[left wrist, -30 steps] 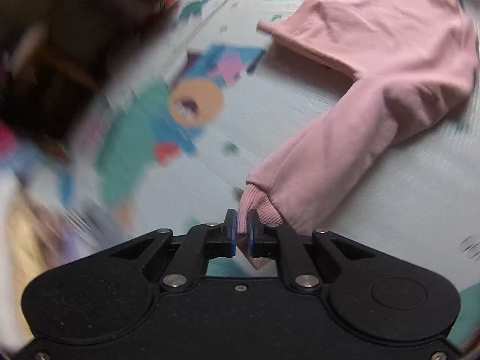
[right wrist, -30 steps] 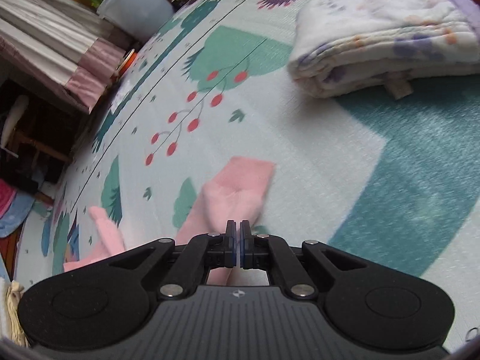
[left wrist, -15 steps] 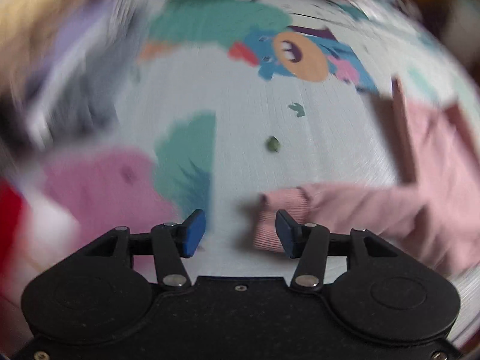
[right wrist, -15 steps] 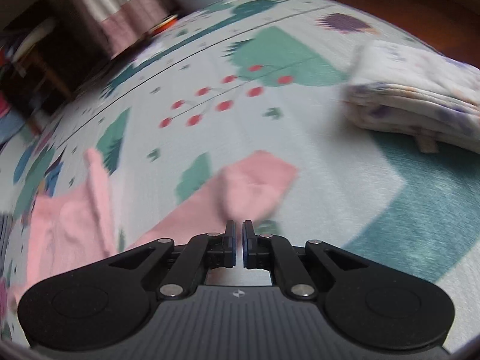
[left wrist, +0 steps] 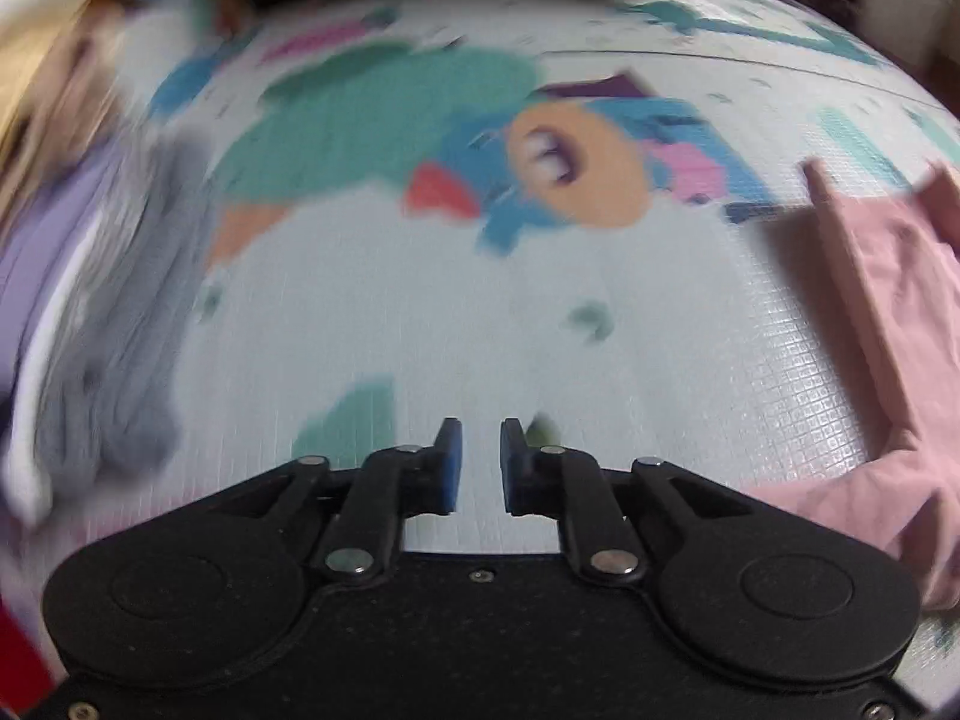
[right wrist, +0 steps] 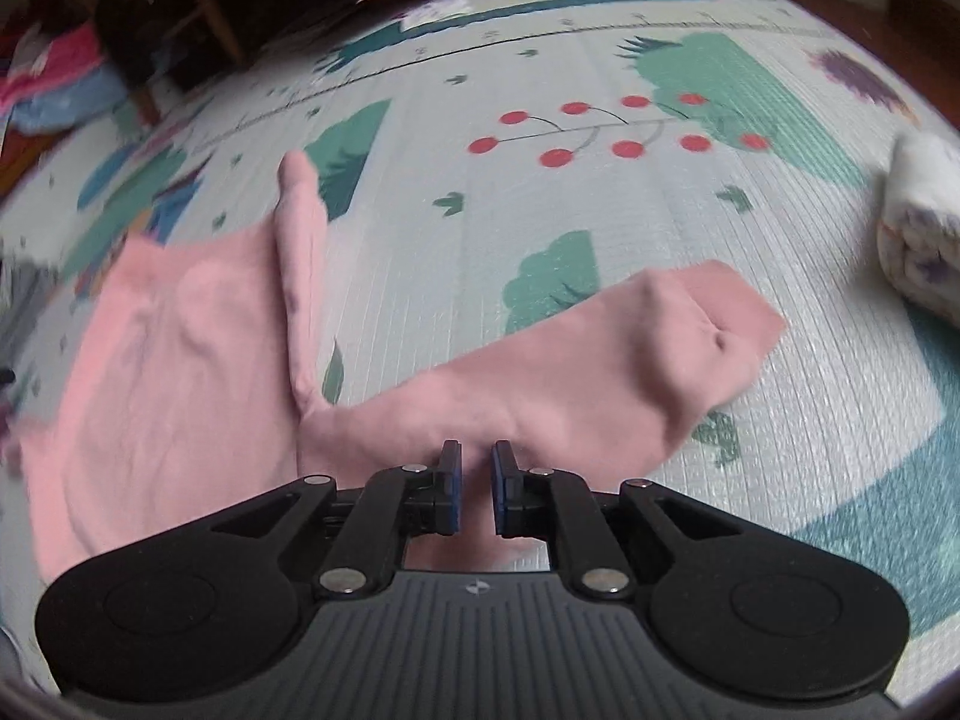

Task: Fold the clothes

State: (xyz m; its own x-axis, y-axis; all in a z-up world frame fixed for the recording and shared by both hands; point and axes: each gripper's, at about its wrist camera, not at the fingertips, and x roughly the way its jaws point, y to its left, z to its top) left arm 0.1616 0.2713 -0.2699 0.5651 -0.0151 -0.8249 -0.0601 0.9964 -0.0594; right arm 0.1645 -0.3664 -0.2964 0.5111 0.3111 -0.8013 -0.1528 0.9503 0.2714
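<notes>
Left tongs (left wrist: pixel 478 456) dropped the cuff — closing, empty; right tongs (right wrist: pixel 476 483) opening over pink sweater (right wrist: pixel 540 384).

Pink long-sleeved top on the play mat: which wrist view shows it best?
The right wrist view: the pink long-sleeved top shows its body and a spread sleeve, fairly sharp. The left wrist view catches only a blurred part at its right edge.

Home, likely child's play area or living room. Floor covered by padded play mat (right wrist: pixel 600 228) printed with cartoon trees, red berries, hedgehog, bird-like figure. Pink garment (right wrist: pixel 180 360) spread flat on mat. Folded floral blanket (right wrist: pixel 918 240) at mat's right edge. Heap of loose clothes (left wrist: pixel 102 330) in grey, lilac, white at left side, blurred. Wooden furniture legs (right wrist: pixel 210 18) and more piled fabric at far edge. Brown wood floor beyond mat.
</notes>
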